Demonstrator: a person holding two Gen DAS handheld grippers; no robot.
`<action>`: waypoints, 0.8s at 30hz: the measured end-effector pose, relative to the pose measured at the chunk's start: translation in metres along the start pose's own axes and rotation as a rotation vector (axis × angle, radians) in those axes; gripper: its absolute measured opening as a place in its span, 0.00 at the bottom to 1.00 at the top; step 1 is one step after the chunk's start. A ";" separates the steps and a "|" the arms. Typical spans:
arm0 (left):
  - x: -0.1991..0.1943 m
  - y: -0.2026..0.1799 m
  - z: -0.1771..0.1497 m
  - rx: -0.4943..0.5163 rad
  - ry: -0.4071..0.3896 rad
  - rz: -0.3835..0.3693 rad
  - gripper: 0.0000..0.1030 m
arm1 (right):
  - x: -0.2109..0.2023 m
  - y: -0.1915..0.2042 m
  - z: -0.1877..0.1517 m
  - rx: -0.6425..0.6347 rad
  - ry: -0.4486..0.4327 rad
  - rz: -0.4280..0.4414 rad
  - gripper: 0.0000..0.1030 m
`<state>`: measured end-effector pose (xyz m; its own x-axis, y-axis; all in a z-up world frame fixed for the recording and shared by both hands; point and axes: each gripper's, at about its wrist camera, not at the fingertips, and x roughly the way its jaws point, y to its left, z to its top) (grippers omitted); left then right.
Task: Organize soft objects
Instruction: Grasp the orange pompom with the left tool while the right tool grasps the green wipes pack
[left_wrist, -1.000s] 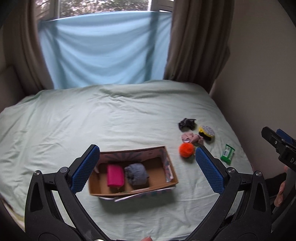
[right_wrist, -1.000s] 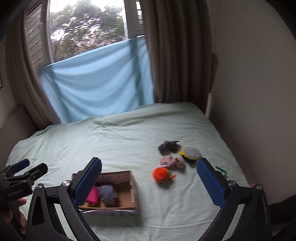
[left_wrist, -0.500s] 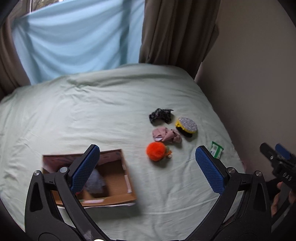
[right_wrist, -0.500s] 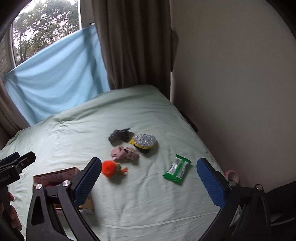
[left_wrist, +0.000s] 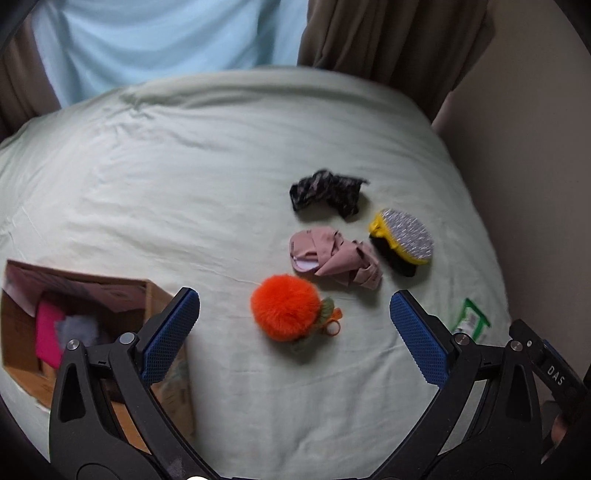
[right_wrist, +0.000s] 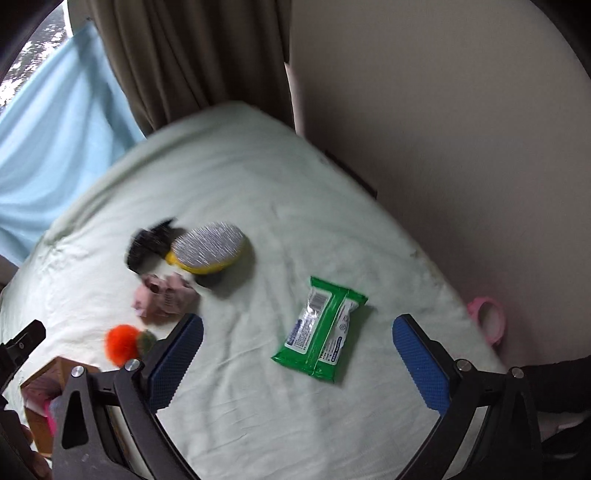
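An orange pompom (left_wrist: 284, 313) lies on the pale green bed, between the wide-open fingers of my left gripper (left_wrist: 294, 334). Behind it are a crumpled pink cloth (left_wrist: 334, 260), a black cloth (left_wrist: 327, 192) and a yellow brush (left_wrist: 404, 236). A cardboard box (left_wrist: 162, 306) at the left holds a pink item (left_wrist: 46, 334) and a grey one (left_wrist: 77, 330). My right gripper (right_wrist: 297, 363) is open above a green wipes pack (right_wrist: 320, 328); the pompom (right_wrist: 122, 343), pink cloth (right_wrist: 164, 295) and brush (right_wrist: 210, 249) lie to its left.
The bed sheet (left_wrist: 184, 166) ends at a beige wall (right_wrist: 443, 129) on the right, with brown curtains (right_wrist: 177, 62) and a blue cloth (left_wrist: 166, 40) behind. A pink ring (right_wrist: 487, 325) sits by the wall at the bed's edge.
Both grippers swung right and closer to the bed. The box slid to the left edge of view, the pompom now sits between the left fingers, the wipes pack between the right.
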<state>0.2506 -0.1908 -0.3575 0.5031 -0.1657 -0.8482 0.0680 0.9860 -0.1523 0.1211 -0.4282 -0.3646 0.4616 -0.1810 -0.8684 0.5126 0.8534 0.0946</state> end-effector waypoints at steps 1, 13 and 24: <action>0.012 0.000 -0.003 -0.007 0.005 0.006 0.99 | 0.012 -0.001 -0.002 0.008 0.012 -0.002 0.99; 0.117 0.005 -0.022 0.012 0.114 0.045 0.90 | 0.113 -0.027 -0.024 0.127 0.107 -0.079 0.99; 0.139 0.006 -0.029 0.027 0.161 0.052 0.42 | 0.139 -0.035 -0.028 0.170 0.140 -0.132 0.83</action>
<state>0.2960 -0.2082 -0.4911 0.3617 -0.1134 -0.9254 0.0700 0.9931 -0.0944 0.1474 -0.4696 -0.5021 0.2838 -0.2055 -0.9366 0.6818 0.7300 0.0464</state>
